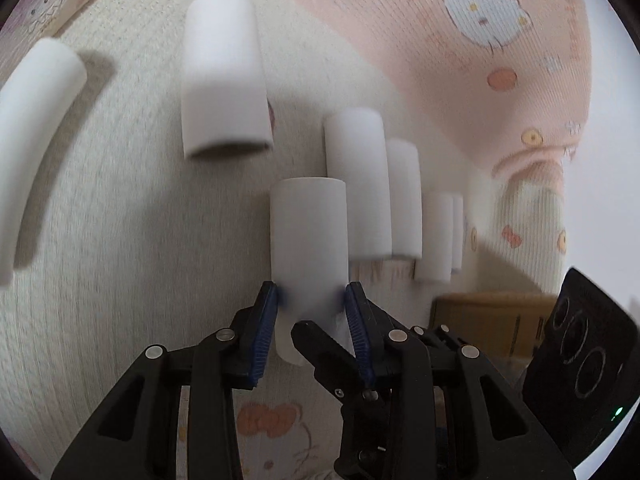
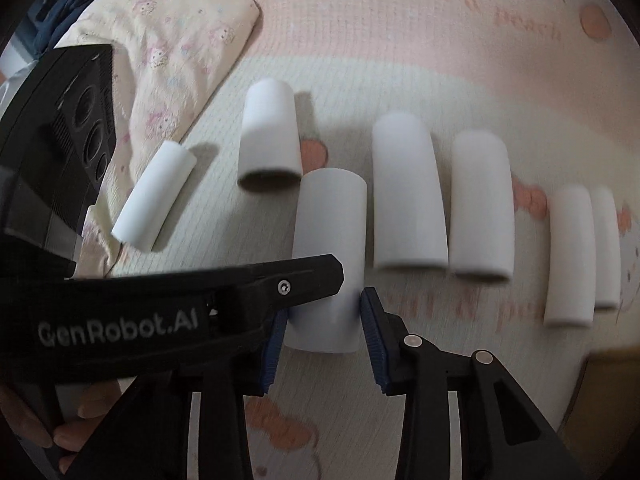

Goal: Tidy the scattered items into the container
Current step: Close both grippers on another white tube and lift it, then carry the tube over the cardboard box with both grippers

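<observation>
Several white tubes lie side by side on a Hello Kitty play mat [image 1: 120,220]. The nearest white tube [image 1: 308,240] sits between the blue pads of my left gripper [image 1: 310,300], which is shut on its near end. The same tube [image 2: 330,248] also sits between the pads of my right gripper [image 2: 324,314], which grips its near end. The left gripper's black finger [image 2: 200,284] crosses the right wrist view from the left. Other tubes lie to the right [image 2: 406,192] and to the left [image 2: 154,196].
A cream patterned cushion [image 2: 172,40] lies at the back left in the right wrist view. A cardboard box [image 1: 488,320] stands at the right in the left wrist view, beside the right gripper's black camera housing [image 1: 580,356]. A hand holds the gripper at lower left [image 2: 68,436].
</observation>
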Motion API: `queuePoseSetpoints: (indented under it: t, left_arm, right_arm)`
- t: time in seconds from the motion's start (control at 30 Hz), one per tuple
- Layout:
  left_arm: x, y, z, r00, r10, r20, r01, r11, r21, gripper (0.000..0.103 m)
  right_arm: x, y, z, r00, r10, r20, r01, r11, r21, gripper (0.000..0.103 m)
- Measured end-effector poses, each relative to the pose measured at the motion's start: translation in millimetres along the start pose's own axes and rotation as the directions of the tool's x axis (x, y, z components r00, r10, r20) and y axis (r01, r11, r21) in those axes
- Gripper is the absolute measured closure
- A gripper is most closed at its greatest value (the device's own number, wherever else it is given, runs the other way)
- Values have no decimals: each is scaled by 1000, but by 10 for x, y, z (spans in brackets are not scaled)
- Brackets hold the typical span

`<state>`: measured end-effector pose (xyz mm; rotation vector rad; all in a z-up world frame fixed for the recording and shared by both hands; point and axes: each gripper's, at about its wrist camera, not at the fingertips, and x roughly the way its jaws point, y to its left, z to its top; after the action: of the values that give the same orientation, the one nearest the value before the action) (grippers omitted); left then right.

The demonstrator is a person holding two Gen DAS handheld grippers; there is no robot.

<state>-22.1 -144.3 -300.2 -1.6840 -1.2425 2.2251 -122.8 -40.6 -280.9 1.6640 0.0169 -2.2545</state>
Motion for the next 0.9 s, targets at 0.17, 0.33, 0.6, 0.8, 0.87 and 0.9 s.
queuePoseSetpoints:
  t: [0.17, 0.33, 0.6, 0.8, 0.87, 0.9]
  left_arm:
    - [-2, -55, -230, 998, 19, -53, -18, 999, 30, 65]
    - [-34, -17, -320, 997, 7, -80, -8, 1000, -7, 65]
    - [-2, -38, -111, 997, 10, -79, -10, 1000, 3, 63]
    - [80, -87, -112, 999, -29, -42, 30, 999, 23, 63]
    - [78, -111, -135, 999, -22, -34, 23, 999, 35, 64]
    - [73, -119, -141, 999, -16, -29, 18, 999, 40, 64]
  right_arm:
    - [-76, -10, -246, 999, 9, -49, -7, 999, 36, 69]
    - [-134, -38, -464, 996, 43, -73, -35, 994, 107, 69]
    - [-63, -12, -382, 994, 44, -96, -34, 994, 102, 67]
    - [126, -124, -276, 988, 55, -145, -34, 989, 142, 64]
    - [190, -179, -262, 986, 78, -149, -49, 981, 189, 64]
    - [199, -193, -263, 986, 84, -145, -53, 978, 204, 64]
